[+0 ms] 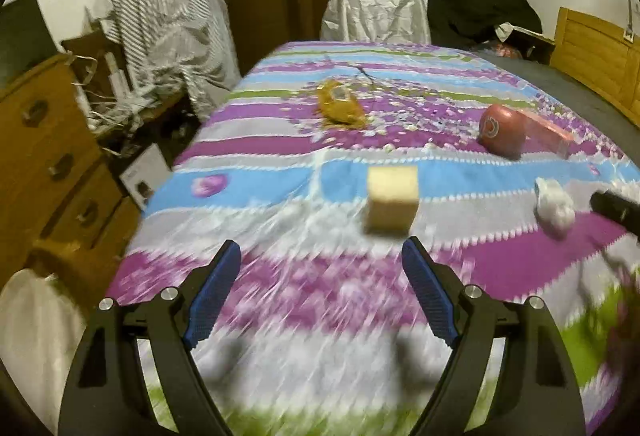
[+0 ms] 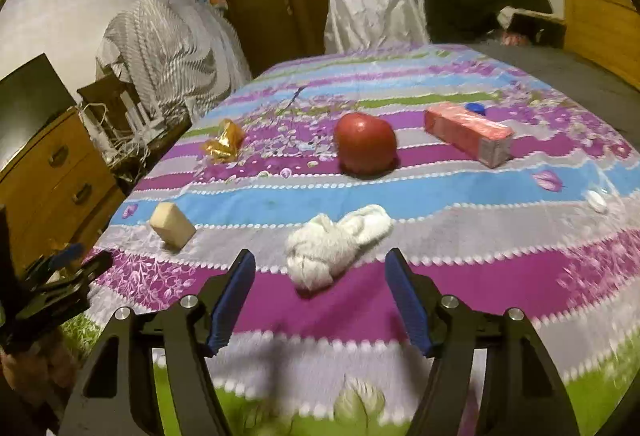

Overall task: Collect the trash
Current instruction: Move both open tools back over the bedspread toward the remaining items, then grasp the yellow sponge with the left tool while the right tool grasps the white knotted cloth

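Note:
On the striped bedspread (image 2: 480,276) lie a beige sponge block (image 1: 393,201) (image 2: 172,225), a crumpled white tissue (image 2: 332,246) (image 1: 554,206), a gold wrapper (image 1: 340,104) (image 2: 225,142), a red round pack (image 1: 505,130) (image 2: 366,142), a pink carton (image 2: 468,132) (image 1: 550,132), a white cap (image 2: 597,200) and a blue cap (image 2: 475,108). My left gripper (image 1: 320,256) is open and empty, just short of the sponge. My right gripper (image 2: 320,268) is open, with the tissue between its fingertips. The left gripper also shows at the left edge of the right wrist view (image 2: 60,276).
A wooden dresser (image 1: 44,164) stands left of the bed, with a white box (image 1: 146,176) on the floor. Striped cloth (image 1: 168,20) and a grey-covered chair (image 1: 376,8) stand beyond the bed. A wooden headboard (image 1: 600,52) is at right.

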The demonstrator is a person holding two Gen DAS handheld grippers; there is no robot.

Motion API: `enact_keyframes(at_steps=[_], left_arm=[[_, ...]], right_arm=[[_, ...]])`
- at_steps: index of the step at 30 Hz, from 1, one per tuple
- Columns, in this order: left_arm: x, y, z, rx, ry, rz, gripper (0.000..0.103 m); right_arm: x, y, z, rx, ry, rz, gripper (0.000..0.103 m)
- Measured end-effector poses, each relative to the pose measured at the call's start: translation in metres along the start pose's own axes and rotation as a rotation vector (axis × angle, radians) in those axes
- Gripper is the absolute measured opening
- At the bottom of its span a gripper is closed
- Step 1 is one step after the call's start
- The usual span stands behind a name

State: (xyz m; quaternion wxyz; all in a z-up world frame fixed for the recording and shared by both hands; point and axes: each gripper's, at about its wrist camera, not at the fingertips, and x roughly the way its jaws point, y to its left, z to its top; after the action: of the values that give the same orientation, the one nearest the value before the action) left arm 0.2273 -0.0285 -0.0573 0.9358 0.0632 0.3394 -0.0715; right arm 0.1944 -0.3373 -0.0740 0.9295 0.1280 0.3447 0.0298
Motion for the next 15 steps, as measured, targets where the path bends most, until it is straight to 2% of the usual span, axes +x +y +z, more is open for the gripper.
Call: enact_keyframes(at_steps=[5,9,10,11,12,13,14,15], left_arm=[[0.041,-0.014,0.018,-0.013,0.073,-0.092,0.079],[0.06,-0.029,0.029,0.005,0.085,-0.125,0.073],[0.067,-0.033,0.03,0.013,0.101,-0.139,0.067],[0.077,-0.036,0.028,0.025,0.146,-0.151,0.055],[0.089,-0.039,0.025,0.033,0.206,-0.145,0.05],[0.094,-0.039,0.025,0.027,0.221,-0.144,0.05],[0.093,-0.039,0.026,0.021,0.215,-0.147,0.044],[0.093,-0.038,0.026,0.017,0.215,-0.145,0.042]], right_arm=[[0.044,0.019,0.01,-0.014,0.09,-0.025,0.056],[0.059,0.012,0.014,0.031,0.11,-0.06,0.056],[0.062,0.008,0.013,0.049,0.117,-0.066,0.056],[0.063,0.004,0.011,0.067,0.124,-0.06,0.055],[0.065,0.0,0.009,0.083,0.127,-0.056,0.05],[0.066,-0.004,0.009,0.104,0.131,-0.056,0.046],[0.068,-0.009,0.009,0.129,0.129,-0.047,0.042],[0.066,-0.013,0.008,0.15,0.123,-0.032,0.04]])
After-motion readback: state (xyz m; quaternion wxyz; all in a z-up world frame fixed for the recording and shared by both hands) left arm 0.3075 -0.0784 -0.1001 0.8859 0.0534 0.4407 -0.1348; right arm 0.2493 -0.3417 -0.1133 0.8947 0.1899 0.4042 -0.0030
